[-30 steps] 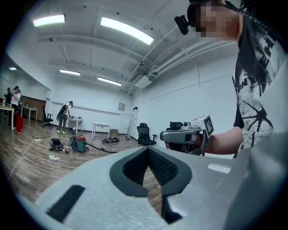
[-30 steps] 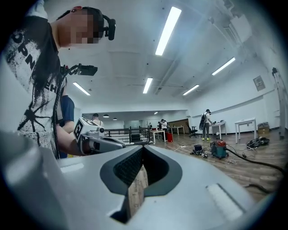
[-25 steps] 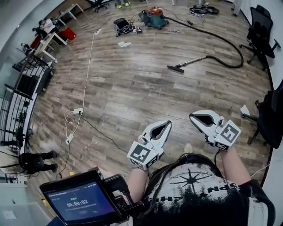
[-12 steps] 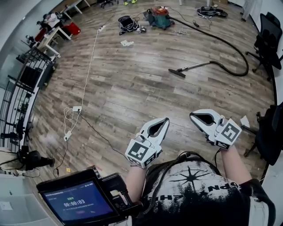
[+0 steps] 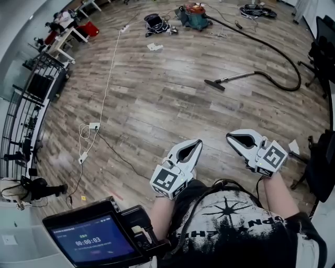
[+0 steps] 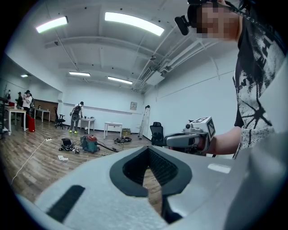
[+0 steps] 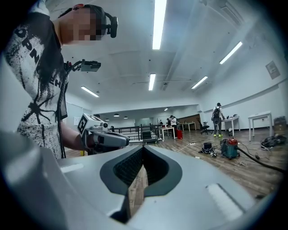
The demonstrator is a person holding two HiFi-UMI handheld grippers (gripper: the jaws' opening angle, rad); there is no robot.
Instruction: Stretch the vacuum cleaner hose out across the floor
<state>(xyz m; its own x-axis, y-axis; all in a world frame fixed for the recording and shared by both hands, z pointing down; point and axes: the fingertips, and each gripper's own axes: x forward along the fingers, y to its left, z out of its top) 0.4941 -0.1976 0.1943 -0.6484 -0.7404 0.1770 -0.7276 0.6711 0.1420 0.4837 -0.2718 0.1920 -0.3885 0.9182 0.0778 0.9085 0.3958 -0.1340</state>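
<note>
the vacuum cleaner (image 5: 194,13) stands far off on the wooden floor (image 5: 157,110). its black hose (image 5: 272,49) leaves the vacuum cleaner, swings out in a wide loop to the right of it and bends back to a metal wand (image 5: 238,77). the wand ends in a floor nozzle (image 5: 214,84), which lies on the near side of the vacuum cleaner. a white cable (image 5: 107,73) trails over the floor to the left of the vacuum cleaner. the left claw (image 5: 198,143) and the right claw (image 5: 229,137) hang side by side in the air, well apart from the vacuum cleaner and its hose. each claw is clenched tight with nothing in it; only floor shows through the slit between its jaws.
</note>
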